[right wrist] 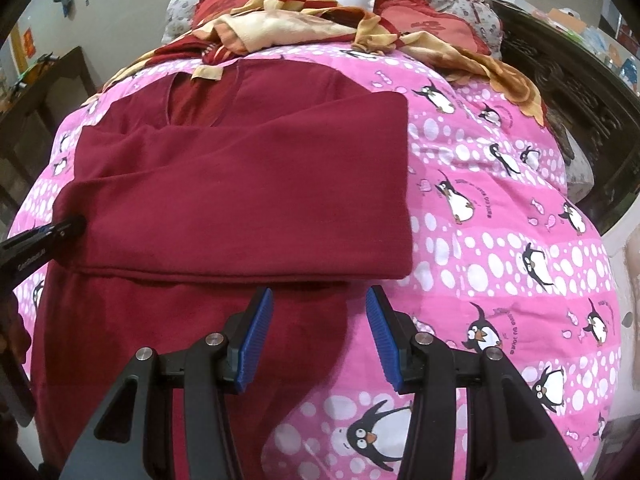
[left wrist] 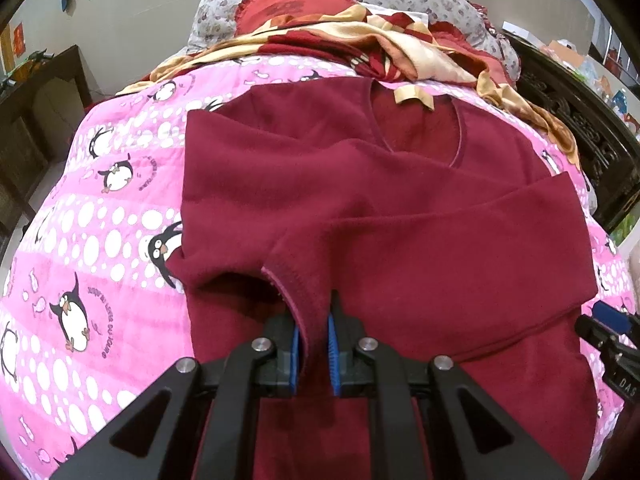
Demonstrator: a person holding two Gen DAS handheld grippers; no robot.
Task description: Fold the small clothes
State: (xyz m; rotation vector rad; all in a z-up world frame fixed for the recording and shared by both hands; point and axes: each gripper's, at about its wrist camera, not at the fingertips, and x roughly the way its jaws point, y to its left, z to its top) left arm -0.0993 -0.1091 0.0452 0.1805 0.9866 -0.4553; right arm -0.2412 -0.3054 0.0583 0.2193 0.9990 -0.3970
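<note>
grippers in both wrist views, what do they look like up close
Both match: the left gripper and the right gripper have matte black angular linkage arms with triangular cut-outs and round silver pivot pins. Their fingers carry ribbed blue pads. Small white lettering marks each body where it shows in the other's view. No cables or sleeves are visible.

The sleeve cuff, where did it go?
In the left wrist view the sleeve cuff sits low in the middle, pinched in the left gripper above the maroon sweater.
</note>
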